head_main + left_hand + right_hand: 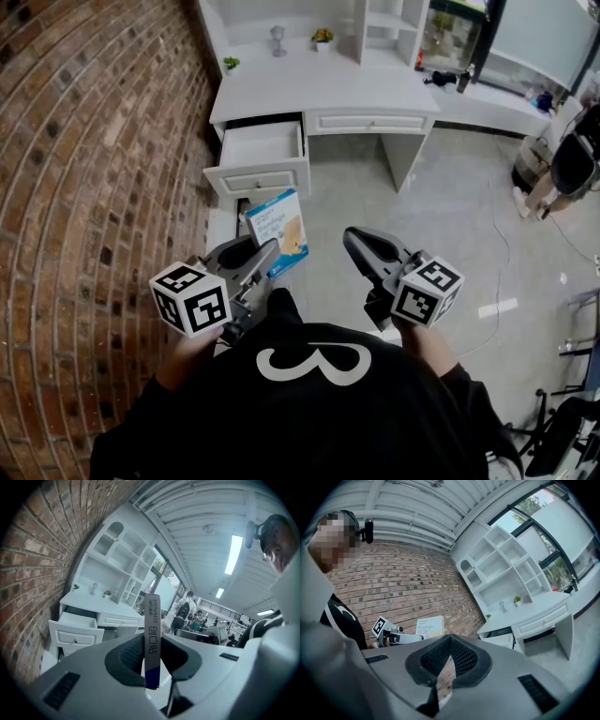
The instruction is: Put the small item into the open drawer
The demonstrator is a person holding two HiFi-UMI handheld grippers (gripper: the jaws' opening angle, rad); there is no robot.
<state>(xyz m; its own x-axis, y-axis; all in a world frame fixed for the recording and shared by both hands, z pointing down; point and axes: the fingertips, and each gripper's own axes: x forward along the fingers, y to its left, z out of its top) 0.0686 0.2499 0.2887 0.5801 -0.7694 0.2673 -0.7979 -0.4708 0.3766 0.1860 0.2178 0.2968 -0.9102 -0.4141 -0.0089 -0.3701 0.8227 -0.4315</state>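
A flat white-and-blue box [279, 232] stands upright between the jaws of my left gripper [267, 248], which is shut on it. In the left gripper view the box [151, 634] shows edge-on, pinched between the two dark pads. The open white drawer [261, 145] sticks out of the desk's left end, ahead of the box and well apart from it; it also shows in the left gripper view [75, 623]. My right gripper [352, 236] hangs beside the left one, shut and holding nothing, its tips meeting [450, 641]. From its view the box [430, 626] shows at the left.
A brick wall [84, 187] runs along the left, close to the drawer. The white desk [319, 84] carries a glass and small plants, with shelves behind. A closed drawer [370, 122] sits right of the open one. A black chair [574, 164] and a cable lie at the right.
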